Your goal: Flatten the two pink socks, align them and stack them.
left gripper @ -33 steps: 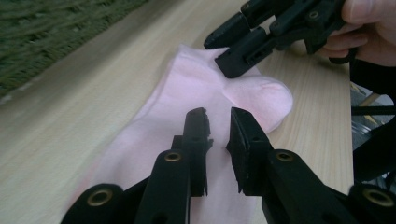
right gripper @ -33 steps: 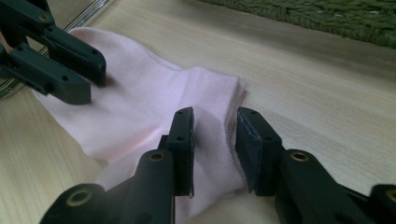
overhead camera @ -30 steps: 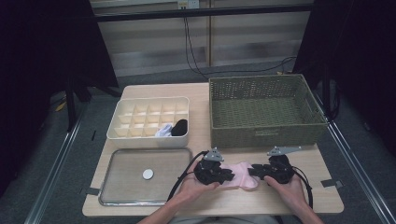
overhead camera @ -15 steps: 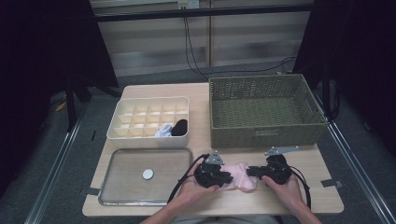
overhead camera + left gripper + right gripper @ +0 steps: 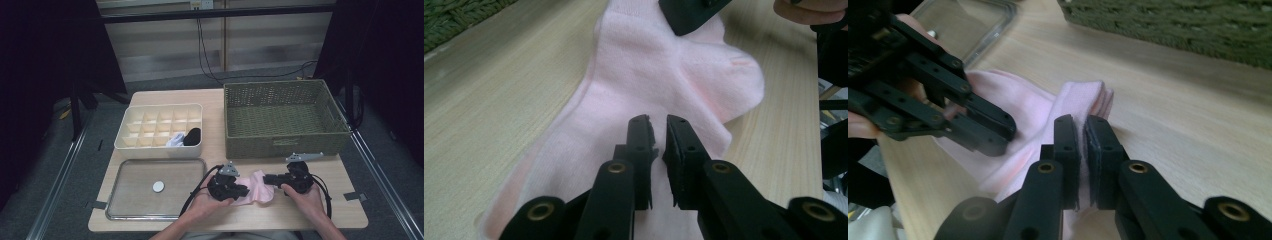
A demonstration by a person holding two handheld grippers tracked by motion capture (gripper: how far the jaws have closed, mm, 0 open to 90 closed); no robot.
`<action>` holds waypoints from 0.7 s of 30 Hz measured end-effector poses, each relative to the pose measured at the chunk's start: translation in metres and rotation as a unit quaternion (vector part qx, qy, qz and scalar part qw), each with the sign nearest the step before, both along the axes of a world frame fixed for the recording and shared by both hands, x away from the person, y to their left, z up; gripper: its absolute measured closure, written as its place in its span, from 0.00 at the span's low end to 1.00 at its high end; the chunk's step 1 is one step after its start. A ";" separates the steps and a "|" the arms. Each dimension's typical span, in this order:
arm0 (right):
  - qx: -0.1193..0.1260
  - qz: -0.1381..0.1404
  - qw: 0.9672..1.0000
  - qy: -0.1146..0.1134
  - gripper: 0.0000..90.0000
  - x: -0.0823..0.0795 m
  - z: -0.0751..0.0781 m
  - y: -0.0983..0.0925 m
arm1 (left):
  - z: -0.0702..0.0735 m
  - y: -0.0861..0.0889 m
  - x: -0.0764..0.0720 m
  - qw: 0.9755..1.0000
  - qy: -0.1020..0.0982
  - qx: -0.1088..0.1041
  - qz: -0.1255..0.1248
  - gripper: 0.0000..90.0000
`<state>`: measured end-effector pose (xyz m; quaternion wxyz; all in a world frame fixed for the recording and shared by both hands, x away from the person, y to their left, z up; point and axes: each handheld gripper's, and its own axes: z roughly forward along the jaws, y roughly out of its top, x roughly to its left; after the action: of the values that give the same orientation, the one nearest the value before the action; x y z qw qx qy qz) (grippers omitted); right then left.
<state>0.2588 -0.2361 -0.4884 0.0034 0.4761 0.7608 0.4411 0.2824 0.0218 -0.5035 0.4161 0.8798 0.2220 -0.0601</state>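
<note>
1. High view shows a pink sock lying on the wooden surface, at 6 o'clock, near the front edge.
2. The left gripper is at the sock's 9 o'clock side. The right gripper is at its 3 o'clock side.
3. Left gripper view shows the two black jaws almost pressed together, pinching a bit of the pink sock between them. They have just been closing.
4. Right gripper view shows the right gripper jaws almost pressed together too, pinching the folded edge of the sock. They have just been closing.
5. A green basket sits at the sock's 12 o'clock.
6. A white box with little squares sits at 10 o'clock.
7. A clear tray lies at 9 o'clock, with a small white disc in it.
</note>
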 end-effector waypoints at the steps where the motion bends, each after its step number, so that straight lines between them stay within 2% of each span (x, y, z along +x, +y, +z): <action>1: 0.004 0.000 1.000 -0.003 0.94 0.000 0.001 0.001 | 0.000 0.000 0.000 1.000 -0.004 0.001 -0.001 0.90; 4: 0.011 0.005 1.000 -0.005 0.94 0.001 0.005 0.002 | 0.001 -0.001 -0.003 1.000 -0.017 0.006 -0.003 0.90; 7: 0.010 0.009 1.000 -0.017 0.94 0.002 0.013 0.001 | 0.000 0.000 -0.001 1.000 -0.008 0.005 0.001 0.90; 8: 0.018 0.007 1.000 -0.019 0.94 0.002 0.016 0.001 | 0.000 0.000 -0.001 1.000 -0.007 0.003 0.002 0.90; 12: 0.028 0.016 0.999 -0.018 0.94 0.002 0.017 0.005 | 0.000 -0.002 -0.003 1.000 -0.014 0.004 0.005 0.90; 15: 0.034 0.018 0.999 -0.019 0.94 0.001 0.019 0.006 | 0.000 -0.001 -0.003 1.000 -0.005 0.000 0.010 0.90; 18: 0.042 0.020 0.999 -0.019 0.94 0.000 0.021 0.008 | 0.000 -0.001 -0.005 1.000 -0.014 0.002 0.010 0.90; 21: 0.043 0.025 0.999 -0.022 0.95 0.000 0.022 0.010 | 0.000 -0.002 -0.006 1.000 -0.011 0.001 0.012 0.90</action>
<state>0.2591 -0.2259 -0.4664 -0.0115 0.4471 0.7524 0.4837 0.2768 0.0196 -0.5038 0.4181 0.8782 0.2281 -0.0449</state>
